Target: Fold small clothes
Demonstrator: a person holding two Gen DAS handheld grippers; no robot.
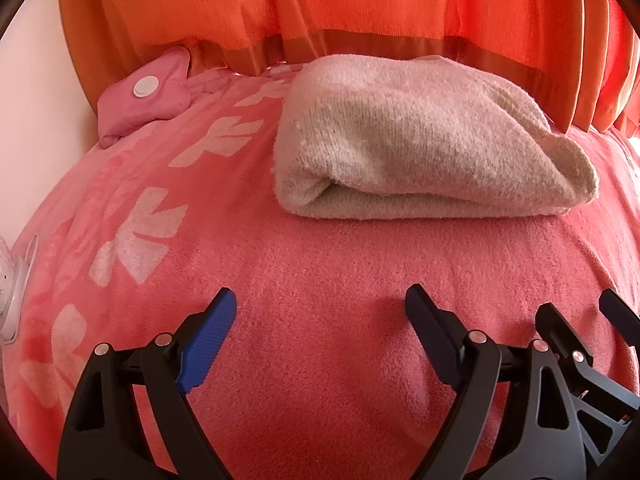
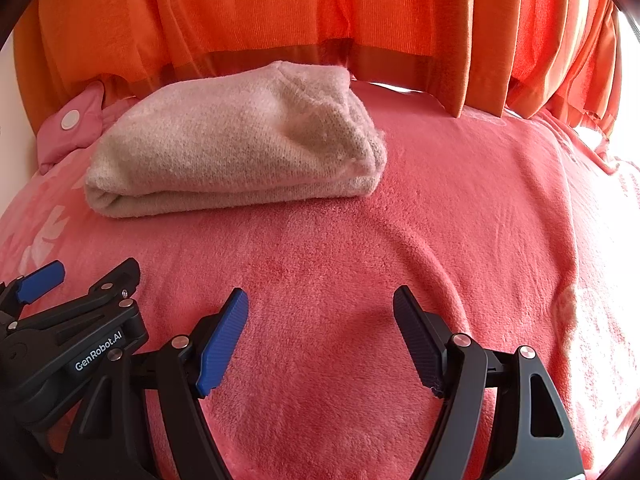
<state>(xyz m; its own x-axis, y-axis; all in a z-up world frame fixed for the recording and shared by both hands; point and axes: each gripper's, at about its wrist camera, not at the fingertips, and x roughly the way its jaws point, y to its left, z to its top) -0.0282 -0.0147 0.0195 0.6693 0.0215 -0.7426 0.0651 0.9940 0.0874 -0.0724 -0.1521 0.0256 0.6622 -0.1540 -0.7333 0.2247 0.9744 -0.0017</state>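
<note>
Both tongs, left tongs [image 1: 320,320] and right tongs [image 2: 320,320], hang spread wide and empty over the pink blanket [image 2: 460,240]; the folded beige garment [image 1: 420,148] lies farther off, before the orange curtain [image 1: 360,0].

Orange curtains [image 1: 360,0] hang behind pink blanket [image 1: 320,280].

A folded knit garment [image 1: 424,136] is laid on a blanket [image 1: 320,272], toward its far side. Behind it, a curtain [image 1: 360,0] is hung. A small padded pouch [image 1: 144,94] is set at the garment's left, apart from it, against the curtain. The left gripper [image 1: 320,320] and right gripper [image 2: 320,320] are held side by side before the garment, well apart from it.
</note>
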